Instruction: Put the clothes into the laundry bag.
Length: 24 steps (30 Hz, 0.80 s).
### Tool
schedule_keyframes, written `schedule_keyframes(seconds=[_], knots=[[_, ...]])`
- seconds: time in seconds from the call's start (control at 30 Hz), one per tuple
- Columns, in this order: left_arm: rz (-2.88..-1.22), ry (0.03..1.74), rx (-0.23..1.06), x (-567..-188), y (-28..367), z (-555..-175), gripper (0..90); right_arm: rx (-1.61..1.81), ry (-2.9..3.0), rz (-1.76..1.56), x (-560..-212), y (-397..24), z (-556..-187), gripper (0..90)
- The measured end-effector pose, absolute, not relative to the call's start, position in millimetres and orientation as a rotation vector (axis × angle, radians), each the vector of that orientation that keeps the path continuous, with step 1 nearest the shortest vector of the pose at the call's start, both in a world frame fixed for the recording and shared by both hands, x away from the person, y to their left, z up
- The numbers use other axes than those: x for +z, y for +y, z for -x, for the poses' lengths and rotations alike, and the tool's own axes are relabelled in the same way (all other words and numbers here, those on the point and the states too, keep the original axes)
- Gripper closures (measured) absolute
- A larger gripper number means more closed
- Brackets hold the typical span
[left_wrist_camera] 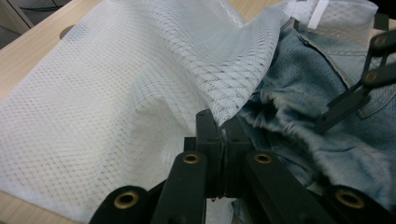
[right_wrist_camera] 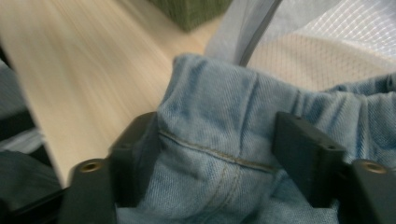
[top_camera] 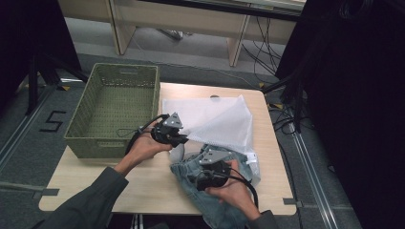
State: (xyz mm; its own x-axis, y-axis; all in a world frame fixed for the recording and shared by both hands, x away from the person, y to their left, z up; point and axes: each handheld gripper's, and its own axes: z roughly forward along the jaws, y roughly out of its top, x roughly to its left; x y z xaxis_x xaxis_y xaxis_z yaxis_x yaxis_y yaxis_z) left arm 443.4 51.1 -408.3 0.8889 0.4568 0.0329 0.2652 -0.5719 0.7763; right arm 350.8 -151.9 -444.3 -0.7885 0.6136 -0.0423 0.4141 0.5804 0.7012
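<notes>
On the wooden table (top_camera: 143, 183), stock as follows. Item one — a white mesh laundry bag (top_camera: 217, 119), spread flat across the far middle of the tabletop, its near edge lifted off the wood. Your left gripper (top_camera: 184, 140) has that edge: in the left gripper view its jaws stand pressed together on a fold of the mesh (left_wrist_camera: 223, 122), and the net drapes away from them toward the far side. Item two — a pair of light blue denim jeans (top_camera: 217, 210), bunched at the near edge of the table, the upper part lying at the mouth of the bag and the rest hanging toward you over the table's rim. Your right gripper (top_camera: 197, 179) sits on top of that bundle; in the right gripper view its jaws stand apart with a stitched seam of the denim (right_wrist_camera: 219, 154) between them, the cloth filling the gap, though whether the pads press on it cannot be told. Item three: a green woven basket (top_camera: 81, 124), rectangular, at the far left corner of the table, just beside the bag's left edge. The two grippers are near each other, yours on the left slightly farther from you.
</notes>
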Motion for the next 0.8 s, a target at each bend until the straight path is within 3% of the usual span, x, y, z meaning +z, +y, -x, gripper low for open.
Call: schedule_keyframes(seconds=[0.07,0.1,0.27,0.47,0.63,0.73,0.8], knots=[[-2.207,0.511,0.29,-409,51,-443,88.1,0.937,2.525,-0.811,-449,-147,-354,59.1],[-2.207,0.482,0.311,-409,51,-445,88.1,0.929,2.514,-0.811,-449,-148,-357,64.4],[-2.203,0.51,0.294,-405,52,-441,88.4,0.953,2.436,-0.833,-431,-165,-368,71.7],[-2.168,0.497,0.303,-397,57,-443,88.5,0.961,2.278,-0.956,-408,-198,-387,73.2],[-2.173,0.505,0.296,-399,55,-443,88.5,0.849,2.274,-1.049,-433,-192,-413,72.0],[-2.187,0.505,0.296,-403,54,-443,88.5,0.891,2.239,-1.105,-455,-189,-424,66.5],[-2.196,0.517,0.292,-405,55,-444,88.4,0.923,2.231,-1.141,-455,-190,-425,57.4]])
